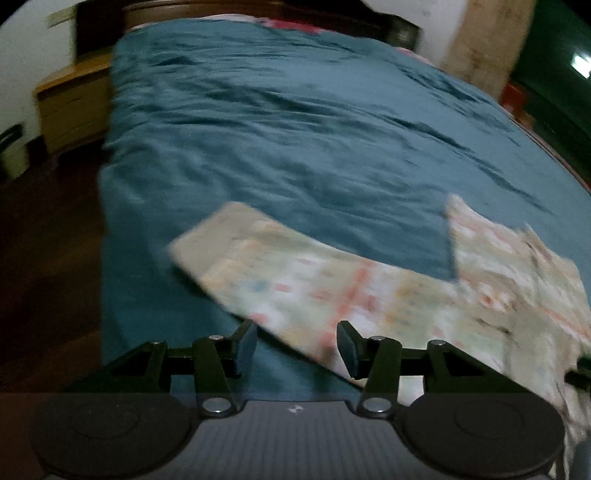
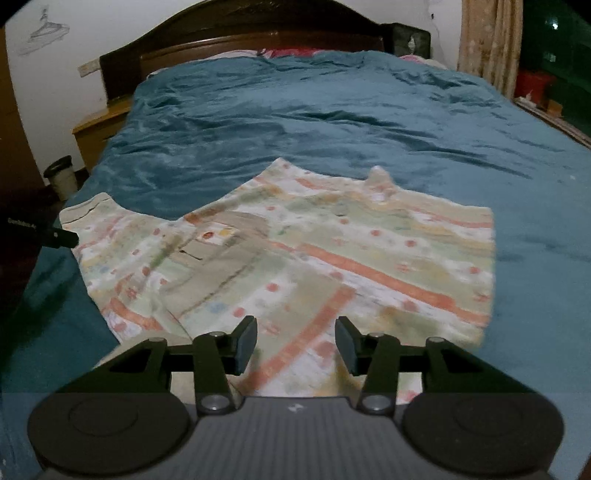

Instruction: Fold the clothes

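Note:
A pale patterned shirt (image 2: 295, 258) with orange stripes and dots lies spread on the teal bedspread (image 2: 314, 110), one side folded over its middle. In the left wrist view the shirt (image 1: 369, 291) shows blurred, its sleeve stretching left. My left gripper (image 1: 296, 347) is open and empty above the sleeve's near edge. My right gripper (image 2: 296, 345) is open and empty over the shirt's near hem. The tip of the left gripper (image 2: 55, 236) shows at the shirt's left edge in the right wrist view.
A dark wooden headboard (image 2: 240, 33) stands at the far end of the bed. A wooden nightstand (image 2: 99, 129) and a small bin (image 2: 61, 177) stand left of the bed. A curtain (image 2: 487, 40) and a red box (image 2: 532, 83) are at the far right.

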Tool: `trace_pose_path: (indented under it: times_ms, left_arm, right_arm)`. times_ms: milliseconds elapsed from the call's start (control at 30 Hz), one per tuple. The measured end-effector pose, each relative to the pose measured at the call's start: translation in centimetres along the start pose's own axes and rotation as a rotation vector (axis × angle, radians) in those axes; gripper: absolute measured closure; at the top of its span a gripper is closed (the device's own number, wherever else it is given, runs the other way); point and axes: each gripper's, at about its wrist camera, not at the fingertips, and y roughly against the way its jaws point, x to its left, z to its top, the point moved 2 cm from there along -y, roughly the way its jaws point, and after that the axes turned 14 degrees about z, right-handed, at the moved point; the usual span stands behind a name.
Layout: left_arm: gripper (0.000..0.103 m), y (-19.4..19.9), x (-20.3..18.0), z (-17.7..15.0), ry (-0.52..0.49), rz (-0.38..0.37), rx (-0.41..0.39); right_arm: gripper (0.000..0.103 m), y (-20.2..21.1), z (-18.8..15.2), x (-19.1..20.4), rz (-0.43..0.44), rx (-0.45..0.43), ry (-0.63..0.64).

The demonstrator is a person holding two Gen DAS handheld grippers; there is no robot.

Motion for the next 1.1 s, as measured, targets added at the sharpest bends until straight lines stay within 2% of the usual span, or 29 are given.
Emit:
trace_pose_path:
  times_ms: [100, 300, 433, 567, 667, 700, 767, 933, 1100]
  left_arm:
    - [0.052, -1.4, 2.1, 1.1, 0.075, 0.029, 0.011]
    - [0.052, -3.3, 4.6, 3.0, 0.18, 0.046, 0.009]
    - [0.054, -4.4, 4.8, 3.5, 0.192, 0.061, 0.012]
    - [0.069, -4.3, 4.8, 3.7, 0.203, 0.05, 0.001]
    - [0.09, -3.6, 4.7, 3.9, 0.213, 0.031, -0.02]
    - [0.094, -3.4, 4.6, 4.0, 0.216, 0.025, -0.027]
    - [0.096, -2.9, 4.6, 4.2, 0.223, 0.013, -0.042]
    - [0.096, 1.8, 1.9, 5.4, 0.168, -0.081, -0.151]
    - [0.096, 6.1, -2.8, 5.8, 0.091, -0.226, -0.212]
  right_arm:
    - [0.055, -1.8, 0.2, 0.4, 0.009, 0.016, -0.015]
    - [0.037, -2.7, -0.3, 0.6, 0.011, 0.006, -0.026]
    - [0.021, -3.1, -0.7, 0.9, -0.001, -0.004, -0.008]
    - [0.011, -3.8, -0.7, 1.4, -0.002, -0.006, -0.005]
    - [0.005, -4.1, -0.7, 1.6, 0.002, -0.005, -0.009]
    - [0.002, -4.2, -0.7, 1.7, 0.001, -0.005, -0.012]
    - [0.0, -4.4, -0.6, 1.7, 0.006, 0.0, -0.028]
    - [0.0, -3.9, -0.2, 1.8, 0.005, 0.003, -0.034]
    - [0.001, -1.6, 0.1, 1.5, -0.016, -0.036, -0.041]
